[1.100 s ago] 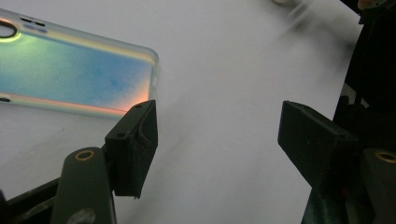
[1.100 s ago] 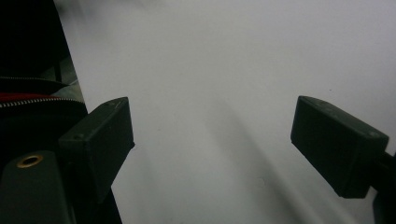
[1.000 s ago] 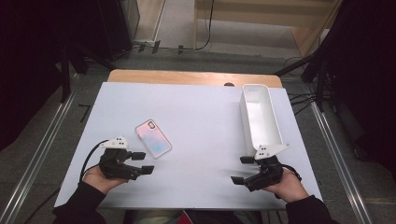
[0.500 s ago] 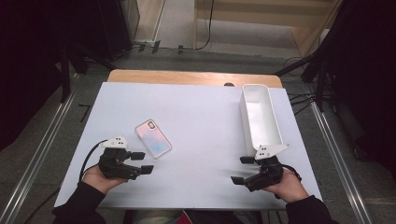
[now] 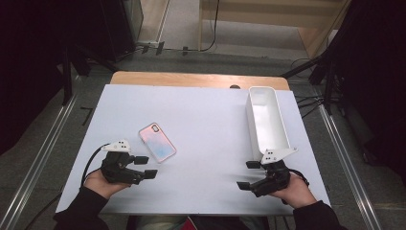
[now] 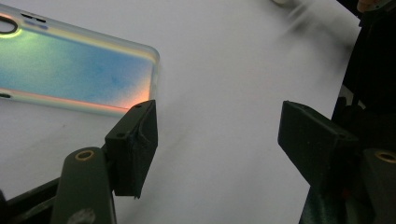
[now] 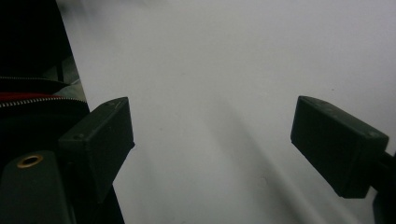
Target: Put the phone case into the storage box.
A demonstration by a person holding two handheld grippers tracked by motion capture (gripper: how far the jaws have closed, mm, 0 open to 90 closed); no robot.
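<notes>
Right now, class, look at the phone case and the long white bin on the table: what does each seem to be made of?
The pink-and-blue iridescent phone case looks like soft translucent plastic or silicone: its frosted rim glows and its back shifts colour in the left gripper view. The long white rectangular bin appears to be rigid moulded plastic, with smooth, faintly glossy walls and rounded corners. Neither material is certain from looks alone.

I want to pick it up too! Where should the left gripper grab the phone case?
Probably across the phone case's near short end, coming from above: it lies flat on the table, and that end points toward the open left gripper.
</notes>
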